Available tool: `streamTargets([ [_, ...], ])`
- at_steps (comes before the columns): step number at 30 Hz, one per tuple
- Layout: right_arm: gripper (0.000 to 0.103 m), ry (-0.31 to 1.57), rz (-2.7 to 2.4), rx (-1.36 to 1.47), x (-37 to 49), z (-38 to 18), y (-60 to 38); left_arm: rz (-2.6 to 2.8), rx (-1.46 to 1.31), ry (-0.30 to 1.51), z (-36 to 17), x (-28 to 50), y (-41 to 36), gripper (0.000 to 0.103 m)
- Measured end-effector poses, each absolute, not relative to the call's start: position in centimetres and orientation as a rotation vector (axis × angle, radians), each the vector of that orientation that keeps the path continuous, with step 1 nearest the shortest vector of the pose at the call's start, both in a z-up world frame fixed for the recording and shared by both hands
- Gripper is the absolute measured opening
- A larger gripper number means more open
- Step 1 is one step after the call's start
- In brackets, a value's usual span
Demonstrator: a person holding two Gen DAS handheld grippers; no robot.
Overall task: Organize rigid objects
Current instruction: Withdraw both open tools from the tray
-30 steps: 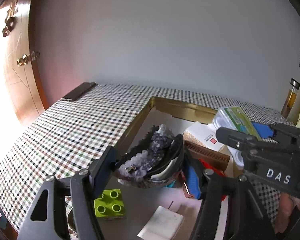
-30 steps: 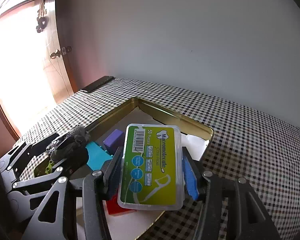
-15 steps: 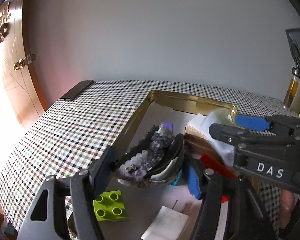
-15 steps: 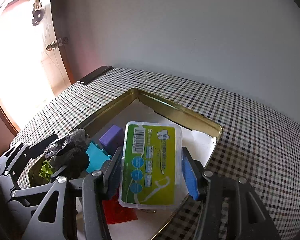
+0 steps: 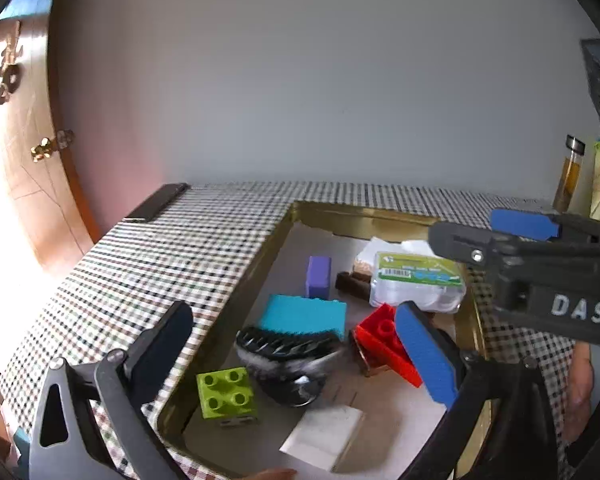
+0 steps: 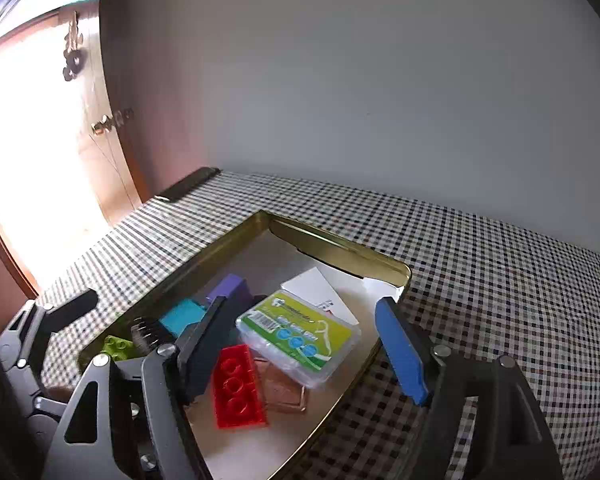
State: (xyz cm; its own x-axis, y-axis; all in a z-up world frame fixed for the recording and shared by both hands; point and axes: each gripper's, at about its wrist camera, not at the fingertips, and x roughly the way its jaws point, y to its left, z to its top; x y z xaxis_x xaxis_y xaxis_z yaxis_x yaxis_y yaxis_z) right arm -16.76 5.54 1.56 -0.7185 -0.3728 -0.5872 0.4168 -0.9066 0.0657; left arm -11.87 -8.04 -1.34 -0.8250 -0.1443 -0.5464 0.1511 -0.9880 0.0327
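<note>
Both your tongs, left tongs [image 5: 296, 352] and right tongs [image 6: 300, 344], have just been opening and now stand spread with nothing pinched: the geode [image 5: 288, 360] and the floss-pick box [image 6: 300, 336] lie loose inside the gold tin [image 6: 340, 248]. Lift straight up, clearing the tin's rim; the red brick [image 6: 238, 386] and green brick [image 5: 226, 394] crowd close beside them.

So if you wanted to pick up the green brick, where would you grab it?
Grab the green brick by two opposite flat side walls, coming down from above. It sits studs-up in the gold tray, its walls look flat and parallel, and the fingers would probably slip on the bumpy studs.
</note>
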Motion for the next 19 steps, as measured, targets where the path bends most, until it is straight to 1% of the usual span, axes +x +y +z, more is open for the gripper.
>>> streamTargets([
  [7, 0.079, 0.088, -2.561, 0.796, -14.8, 2.7, 5.6, -2.821, 0.819, 0.056, -0.5, -10.8, -9.8, 0.103],
  [19, 0.079, 0.094, -2.530, 0.813, -14.2, 1.8, 5.3, -2.771, 0.767, 0.072, -0.5, -9.7, -11.1, 0.102],
])
